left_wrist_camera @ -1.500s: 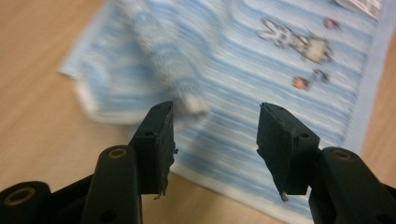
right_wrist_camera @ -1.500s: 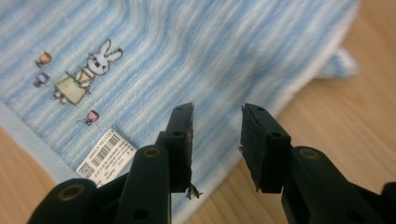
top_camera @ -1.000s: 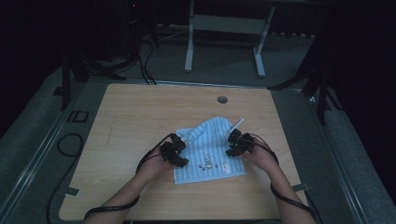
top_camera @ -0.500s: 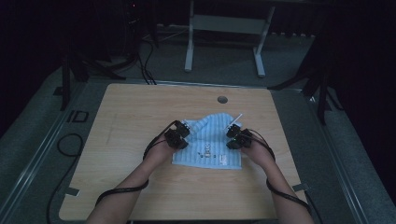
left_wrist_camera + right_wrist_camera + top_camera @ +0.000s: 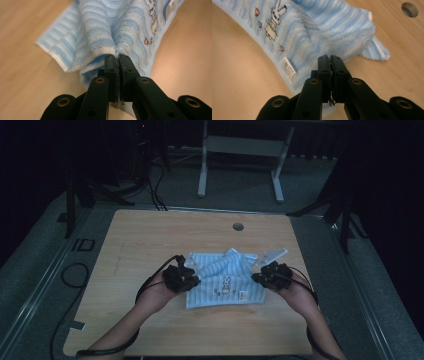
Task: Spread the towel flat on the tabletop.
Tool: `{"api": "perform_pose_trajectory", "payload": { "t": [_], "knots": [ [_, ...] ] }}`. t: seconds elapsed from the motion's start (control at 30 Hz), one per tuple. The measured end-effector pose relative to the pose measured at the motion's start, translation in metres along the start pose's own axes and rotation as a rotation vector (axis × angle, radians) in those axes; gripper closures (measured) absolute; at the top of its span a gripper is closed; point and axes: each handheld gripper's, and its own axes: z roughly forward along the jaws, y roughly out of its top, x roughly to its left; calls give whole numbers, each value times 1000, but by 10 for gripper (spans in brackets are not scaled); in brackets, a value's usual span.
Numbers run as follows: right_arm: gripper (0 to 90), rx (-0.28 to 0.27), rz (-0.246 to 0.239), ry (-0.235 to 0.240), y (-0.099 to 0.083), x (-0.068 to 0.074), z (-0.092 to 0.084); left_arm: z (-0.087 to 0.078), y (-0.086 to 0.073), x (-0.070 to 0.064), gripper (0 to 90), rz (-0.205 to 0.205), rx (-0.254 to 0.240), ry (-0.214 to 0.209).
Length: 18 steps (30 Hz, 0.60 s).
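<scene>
The towel lay near the middle of the wooden table, a bit closer to me than to the far edge. It was soft and fluffy, light blue with wavy white stripes. It had a little bunny picture sewn on it and a small white tag at the near edge. My left tongs were pinched tight on a bunched bit of the towel's edge, with the cloth puffing up on both sides of the black jaws. My right tongs were pinched on the other side of the towel, and the jaws were pressed close together with only a thin bit of cloth between them. In the high view I held one side in each hand, the left tongs and the right tongs, with the towel stretched between them. Nobody told me the job, but I think I was folding the towel. The near part lay flat and smooth. The far part was humped up in soft lumps, with a corner poking out past the fold. So I think the fold was about half made, and the top part was not yet laid down flat. A small round hole sat in the table beyond the towel.
</scene>
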Motion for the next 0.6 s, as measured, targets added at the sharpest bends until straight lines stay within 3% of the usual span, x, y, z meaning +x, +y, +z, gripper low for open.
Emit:
{"api": "perform_pose_trajectory", "payload": {
  "t": [0.07, 0.17, 0.23, 0.37, 0.4, 0.47, 0.6],
  "knots": [
    [871, 10, -24, 8, -9, 16, -9, -1, -8, -15, 852, 22, 19, -41],
    [870, 27, -22, 48, -26, 38, -14, 2, -21, -34, 849, 51, 50, -114],
    [870, 48, -15, 65, -38, 50, -13, 7, -30, -44, 848, 40, 60, -164],
    [788, 96, 17, 159, -62, 66, -6, 16, -42, -56, 773, 43, 118, -283],
    [770, 103, 21, 187, -66, 68, -4, 15, -43, -57, 751, 56, 123, -283],
    [724, 113, 10, 174, -70, 70, -7, 10, -42, -55, 705, 54, 122, -282],
    [750, 80, 13, 118, -61, 56, -17, 1, -33, -40, 639, 56, 95, -174]
  ]
}}
